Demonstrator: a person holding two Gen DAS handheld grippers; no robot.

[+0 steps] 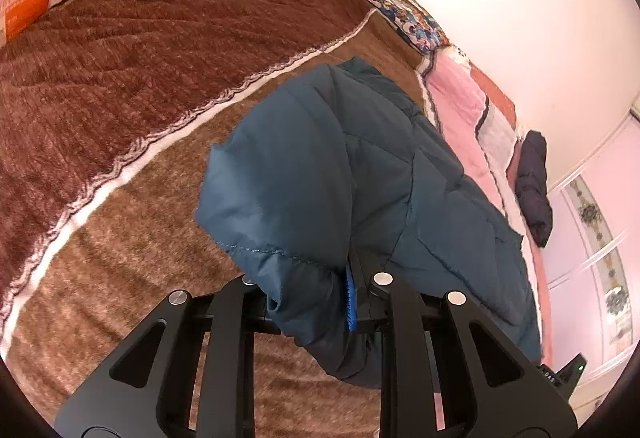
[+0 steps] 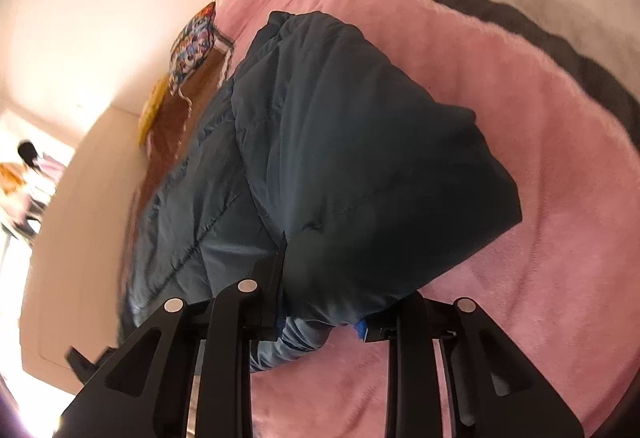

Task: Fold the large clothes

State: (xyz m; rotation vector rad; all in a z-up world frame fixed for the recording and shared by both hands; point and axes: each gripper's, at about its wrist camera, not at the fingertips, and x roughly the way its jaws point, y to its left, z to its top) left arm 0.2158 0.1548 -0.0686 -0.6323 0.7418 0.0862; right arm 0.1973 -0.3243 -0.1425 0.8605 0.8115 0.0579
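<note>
Brown and pink blankets cover the bed [image 1: 120,86] beneath you, wall close along its far side. Your teal quilted jacket [image 1: 340,174] lies across the seam where those blankets meet. Both tongs angle downward at the jacket: left tongs [image 1: 316,302] clamped on a bunched edge, right tongs [image 2: 320,302] clamped on another. Left of the jacket, brown blanket [image 1: 132,50] lies open; right of it, pink blanket [image 2: 540,238].
</note>
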